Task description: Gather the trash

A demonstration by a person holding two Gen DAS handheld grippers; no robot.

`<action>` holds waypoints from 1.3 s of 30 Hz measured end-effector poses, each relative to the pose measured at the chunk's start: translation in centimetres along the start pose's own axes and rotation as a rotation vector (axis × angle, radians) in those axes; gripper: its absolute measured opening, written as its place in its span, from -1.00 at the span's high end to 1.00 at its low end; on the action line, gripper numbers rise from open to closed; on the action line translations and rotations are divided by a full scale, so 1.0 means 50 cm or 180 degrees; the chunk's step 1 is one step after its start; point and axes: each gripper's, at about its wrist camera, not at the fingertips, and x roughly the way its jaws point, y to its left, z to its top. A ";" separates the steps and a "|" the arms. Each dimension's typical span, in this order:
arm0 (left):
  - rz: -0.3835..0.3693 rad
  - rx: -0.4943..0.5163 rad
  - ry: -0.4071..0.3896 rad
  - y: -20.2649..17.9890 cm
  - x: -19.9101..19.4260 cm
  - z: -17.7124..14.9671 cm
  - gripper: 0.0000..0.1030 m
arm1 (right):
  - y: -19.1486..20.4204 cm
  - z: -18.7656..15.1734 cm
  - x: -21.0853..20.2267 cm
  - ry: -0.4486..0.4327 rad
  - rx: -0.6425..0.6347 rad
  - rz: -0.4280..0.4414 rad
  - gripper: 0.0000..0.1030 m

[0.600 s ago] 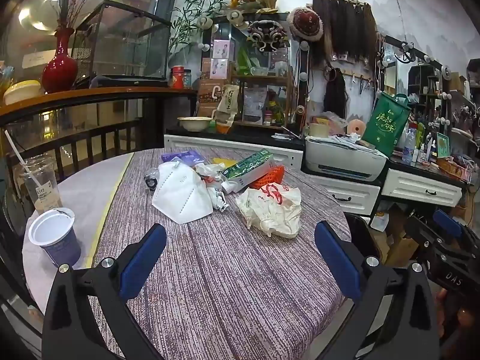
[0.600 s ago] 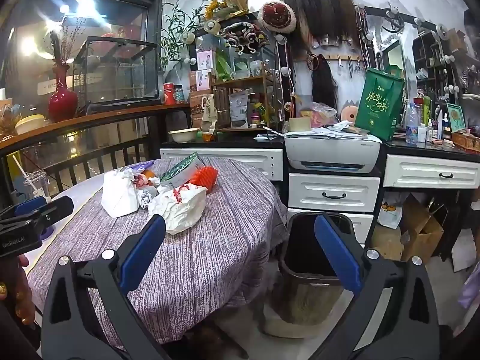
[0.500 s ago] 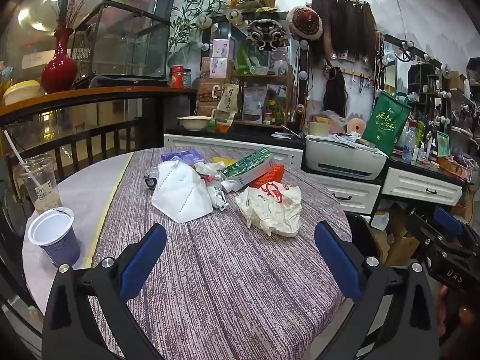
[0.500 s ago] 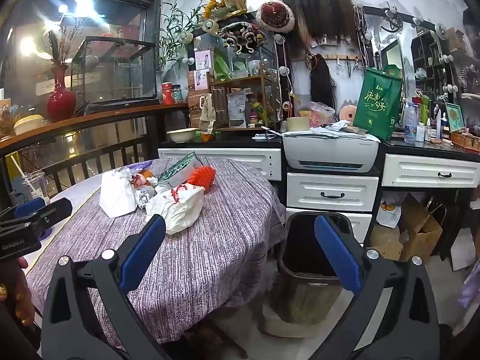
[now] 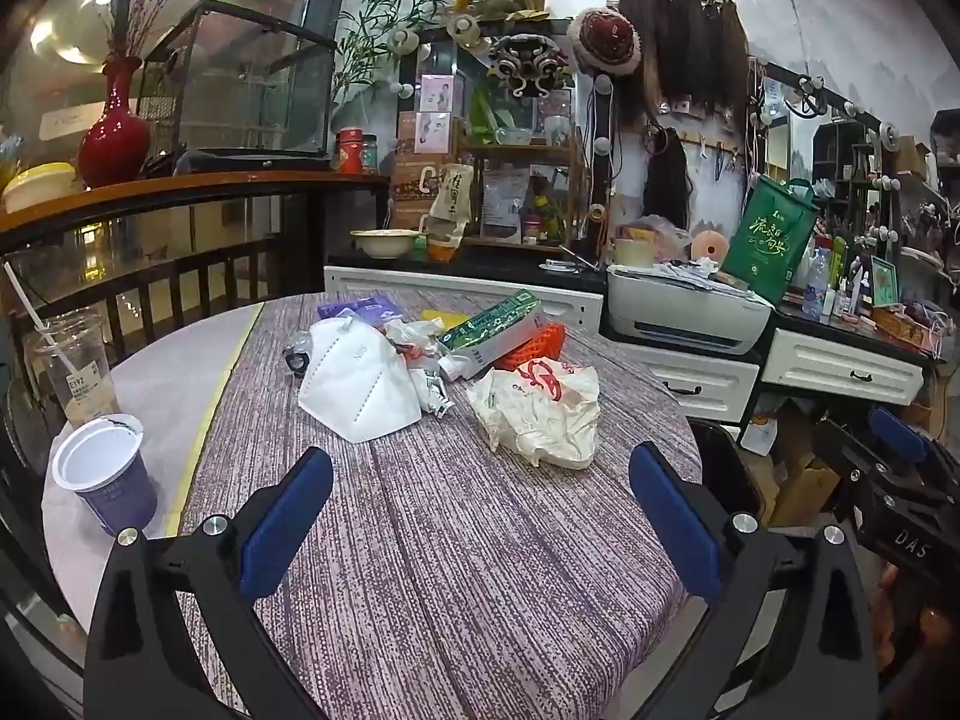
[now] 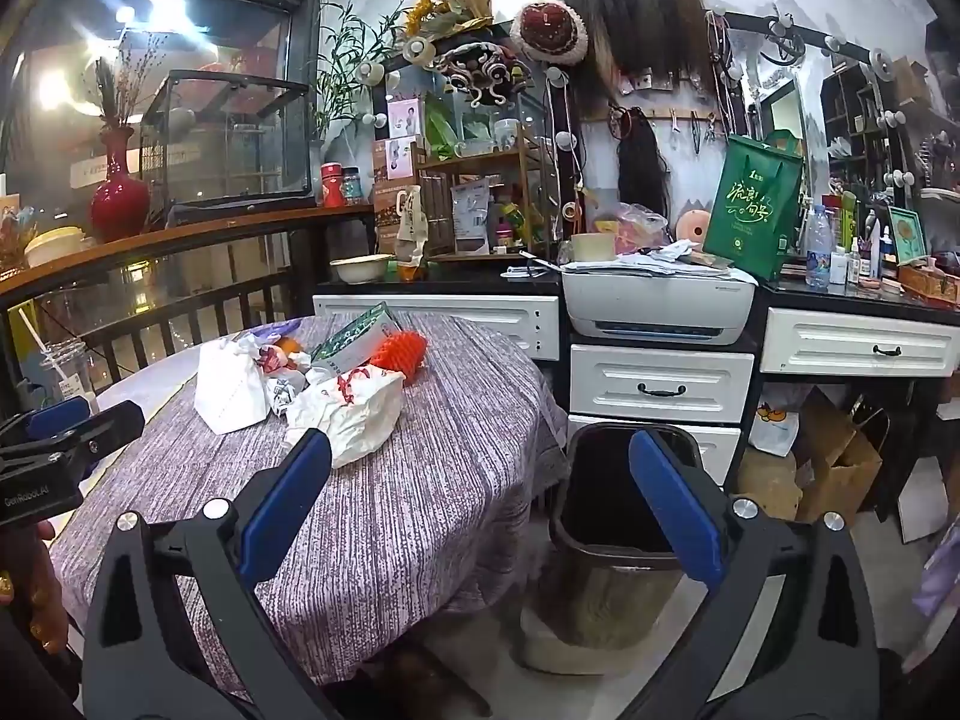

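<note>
While both grippers hang spread and empty, left gripper (image 5: 480, 522) sits above the table's (image 5: 456, 570) near edge. Trash (image 5: 444, 372), mask (image 5: 357, 384) and bag (image 5: 540, 414), lies mid-table, well beyond the fingers (image 5: 288, 516). Right gripper (image 6: 480, 516) straddles the table's right edge and bin (image 6: 606, 516).

trash pile on the round table: white folded face mask (image 5: 360, 384) at 9 o'clock of the pile; crumpled white plastic bag with red print (image 5: 543, 414) at 4 o'clock; green carton (image 5: 489, 330) lying flat at 12 o'clock, orange mesh (image 5: 534, 345) touching it. dark bin (image 6: 624, 498) upright on the floor, beside the table.
</note>
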 end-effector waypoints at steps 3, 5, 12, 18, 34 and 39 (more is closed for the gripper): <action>0.0000 0.0001 0.0005 0.002 -0.001 0.001 -0.90 | 0.000 -0.002 0.002 0.0008 0.0000 0.0010 -0.91; -0.0006 -0.0002 0.0003 -0.004 -0.001 -0.004 -0.90 | 0.000 -0.003 0.001 0.0005 -0.0003 0.0011 -0.91; -0.0036 0.0000 0.0027 0.006 -0.002 -0.003 -0.90 | 0.006 0.001 -0.006 -0.0006 -0.0012 0.0011 -0.91; -0.0034 0.0003 0.0029 0.005 -0.002 -0.004 -0.90 | 0.005 0.002 -0.006 0.0009 0.0000 0.0003 -0.91; -0.0033 0.0004 0.0035 0.003 0.001 -0.006 -0.90 | 0.002 0.002 -0.001 0.0050 0.0027 -0.0018 -0.91; -0.0038 0.0001 0.0039 0.002 0.002 -0.008 -0.90 | 0.000 0.004 -0.002 0.0058 0.0028 -0.0025 -0.91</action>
